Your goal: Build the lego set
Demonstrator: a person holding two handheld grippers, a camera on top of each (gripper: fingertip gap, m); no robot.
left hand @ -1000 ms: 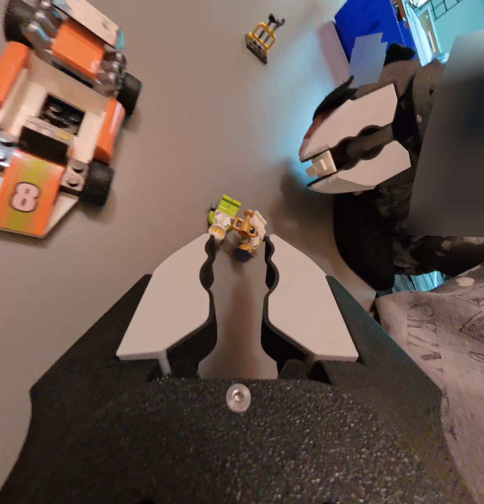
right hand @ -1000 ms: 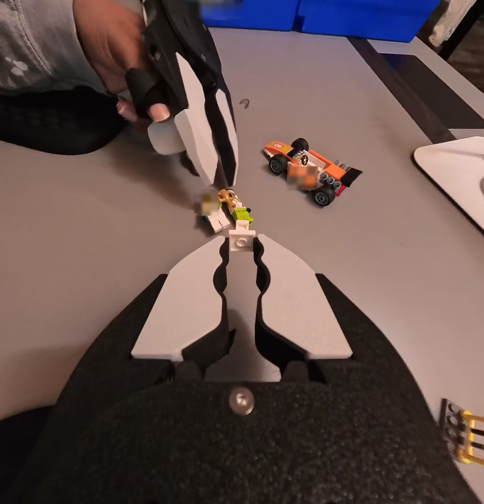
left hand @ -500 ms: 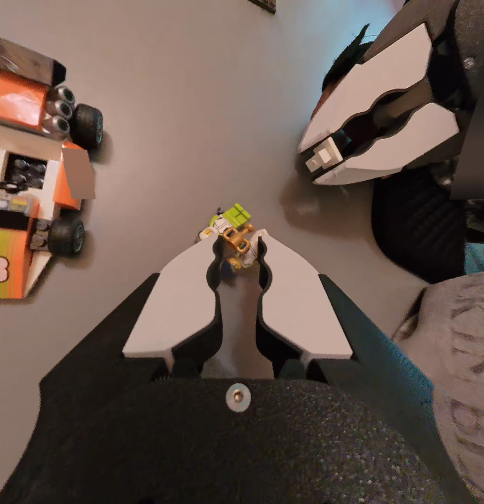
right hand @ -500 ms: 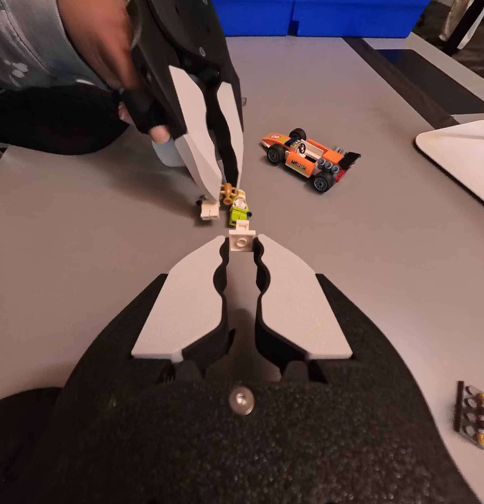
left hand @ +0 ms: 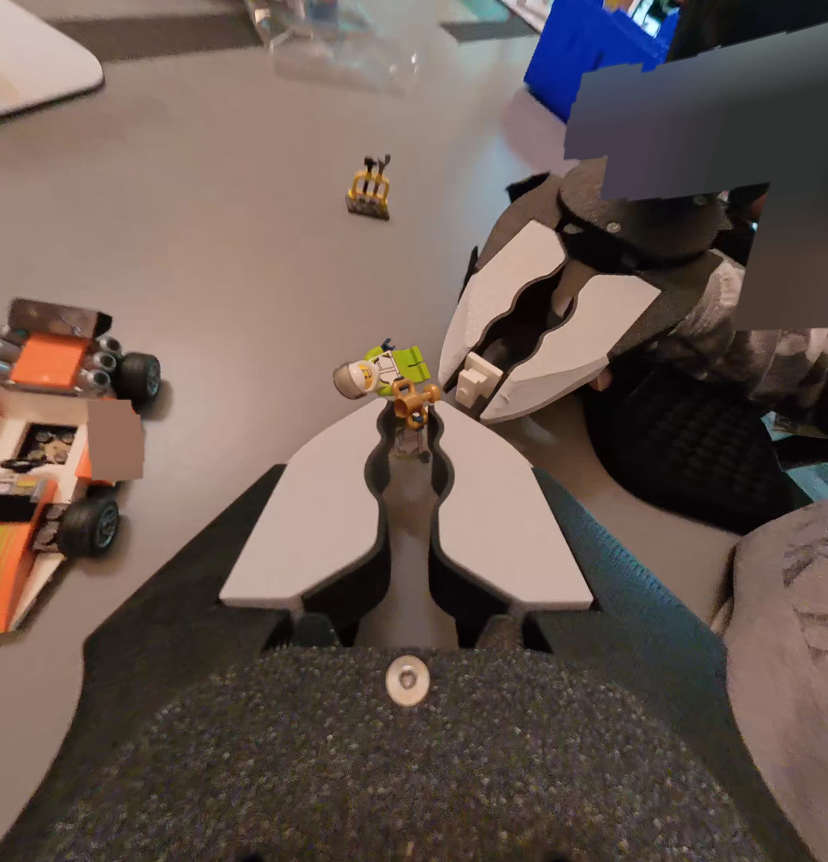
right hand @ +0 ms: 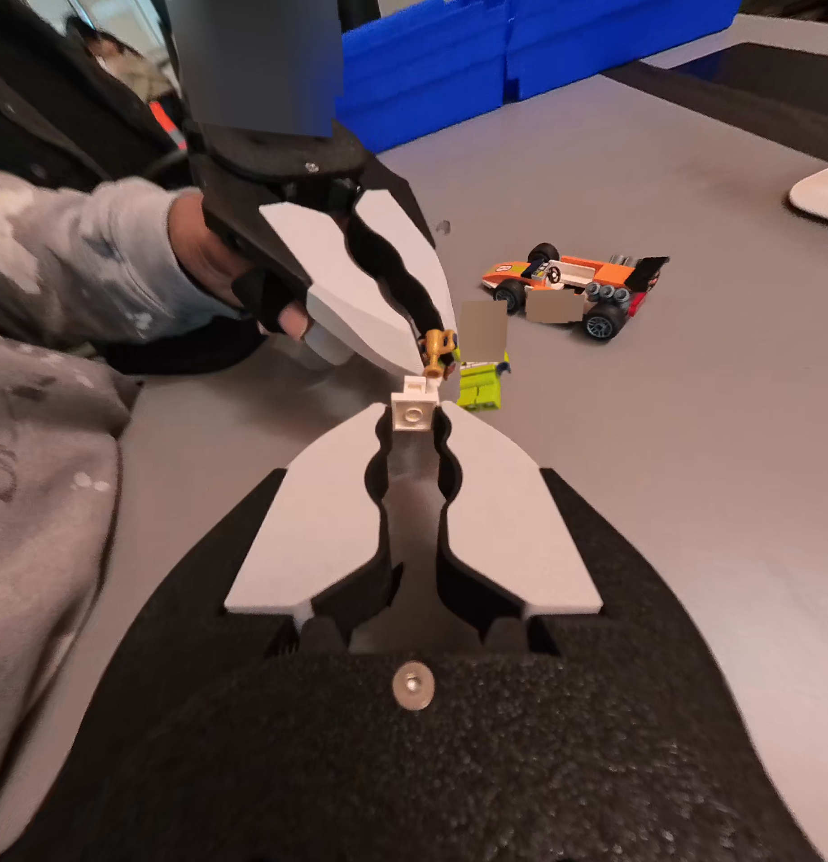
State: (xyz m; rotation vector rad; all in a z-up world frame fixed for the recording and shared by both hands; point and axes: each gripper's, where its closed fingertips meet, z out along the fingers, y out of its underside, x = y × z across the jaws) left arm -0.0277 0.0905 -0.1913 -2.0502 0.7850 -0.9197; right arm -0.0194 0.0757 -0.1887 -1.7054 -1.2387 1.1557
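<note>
The left gripper [left hand: 409,413] clenched a figure with a gold trophy [left hand: 412,401], just beside the green-legged figure [left hand: 384,373]. The right gripper [right hand: 414,410] pinched a white brick [right hand: 413,413] beside it; the orange car [right hand: 575,289] sat beyond.

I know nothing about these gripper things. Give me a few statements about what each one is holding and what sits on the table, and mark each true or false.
1. The right gripper is shut on a small white piece. True.
2. The left gripper is open, with nothing between its fingers. False: it is shut on a minifigure that carries a gold trophy.
3. The orange race car stands on its wheels on the grey table. True.
4. The lime-legged minifigure sits in the race car. False: it is beside the grippers' tips, apart from the car.
5. Blue bins stand at the table's far edge. True.
</note>
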